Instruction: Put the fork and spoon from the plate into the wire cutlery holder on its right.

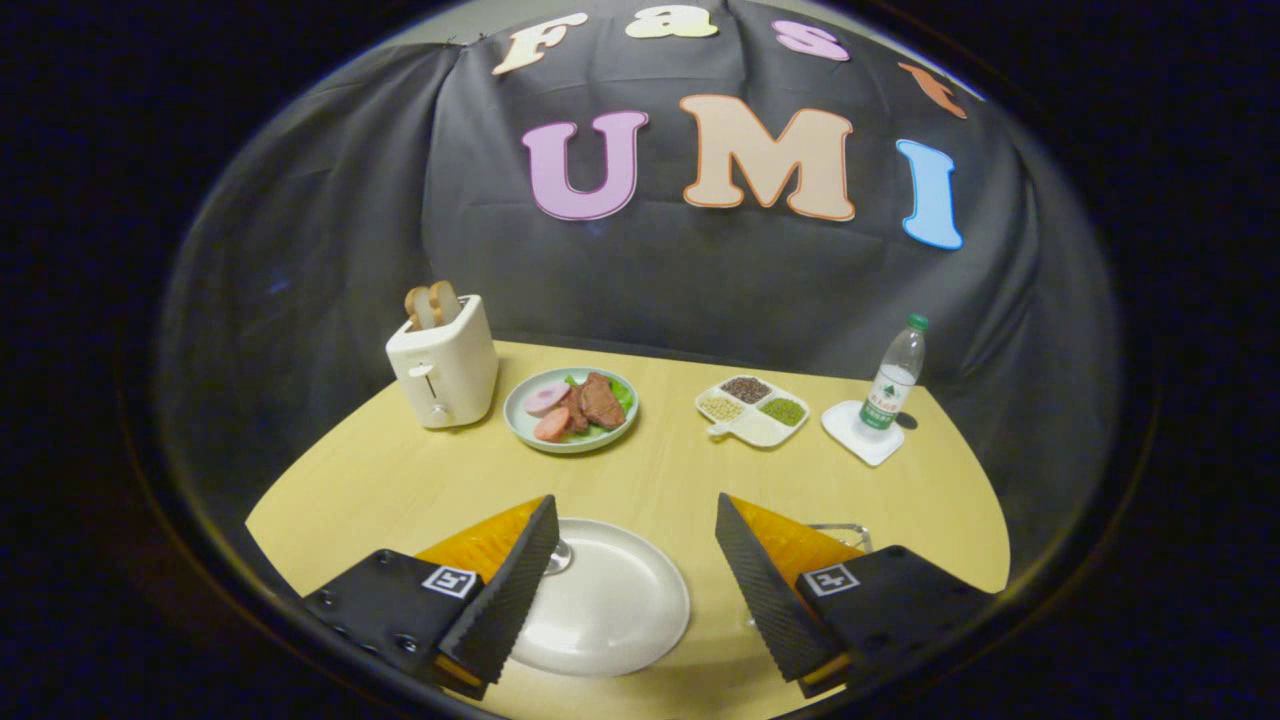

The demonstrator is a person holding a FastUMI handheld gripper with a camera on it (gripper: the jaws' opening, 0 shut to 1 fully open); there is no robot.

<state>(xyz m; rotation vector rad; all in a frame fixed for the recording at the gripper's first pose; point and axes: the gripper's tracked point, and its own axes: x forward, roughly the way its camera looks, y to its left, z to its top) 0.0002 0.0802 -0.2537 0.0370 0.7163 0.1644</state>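
A white plate (610, 605) lies on the wooden table between my two fingers, close below the gripper (635, 500). The gripper is open and holds nothing. A shiny bit of metal cutlery (558, 556) peeks out at the plate's rim, right beside the left finger (510, 590); the finger hides the rest, so I cannot tell fork from spoon. Just behind the right finger (765, 590), a thin wire rim of the cutlery holder (842, 532) shows to the plate's right, mostly hidden.
Beyond the fingers stand a white toaster (443, 365) with bread slices, a pale green plate (520, 425) of meat and greens, a divided dish (752, 410) of grains, and a water bottle (893, 380) on a white coaster (862, 440). Black cloth walls close the back.
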